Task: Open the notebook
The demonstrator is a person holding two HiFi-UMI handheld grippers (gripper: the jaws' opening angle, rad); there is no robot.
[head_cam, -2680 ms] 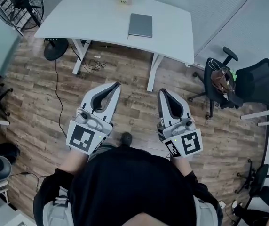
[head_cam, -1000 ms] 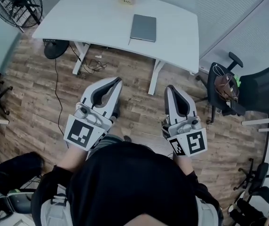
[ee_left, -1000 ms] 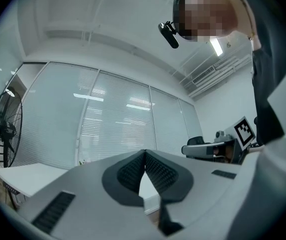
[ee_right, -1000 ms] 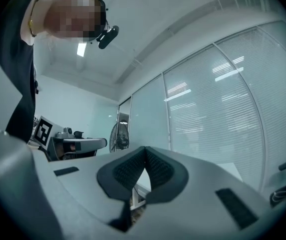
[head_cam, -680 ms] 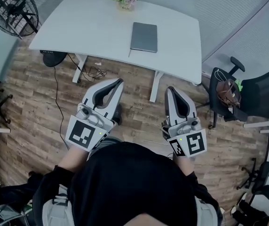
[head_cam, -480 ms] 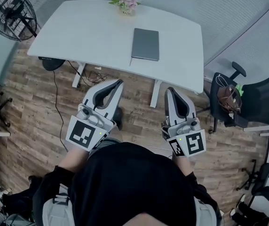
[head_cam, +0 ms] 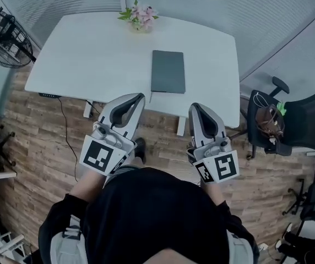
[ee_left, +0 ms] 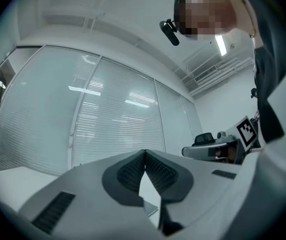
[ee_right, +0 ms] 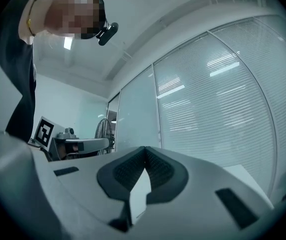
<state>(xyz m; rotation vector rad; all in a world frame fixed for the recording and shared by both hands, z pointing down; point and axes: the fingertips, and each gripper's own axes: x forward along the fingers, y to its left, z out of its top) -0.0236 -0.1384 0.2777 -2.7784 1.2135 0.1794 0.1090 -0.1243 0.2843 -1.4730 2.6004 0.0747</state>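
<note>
A dark grey notebook [head_cam: 168, 71] lies closed on the white table [head_cam: 86, 54], right of its middle. My left gripper [head_cam: 138, 97] is held level over the table's near edge, short of the notebook's near left corner, its pads together with nothing between them. My right gripper [head_cam: 195, 106] is beside it at the same edge, below the notebook's near right corner, also shut and empty. In the left gripper view the fingertips [ee_left: 144, 152] meet at a point. The right gripper view shows its own fingertips [ee_right: 144, 148] touching too. Neither gripper touches the notebook.
A small pot of pink flowers [head_cam: 139, 14] stands at the table's far edge. A floor fan [head_cam: 3, 37] is at the left. A black office chair [head_cam: 303, 120] with a brown bag [head_cam: 269, 120] is at the right. Windows with blinds run behind the table.
The person has walked towards the table. Table and notebook have slid down the head view, and both grippers now reach its near edge. Their jaws stay shut.
</note>
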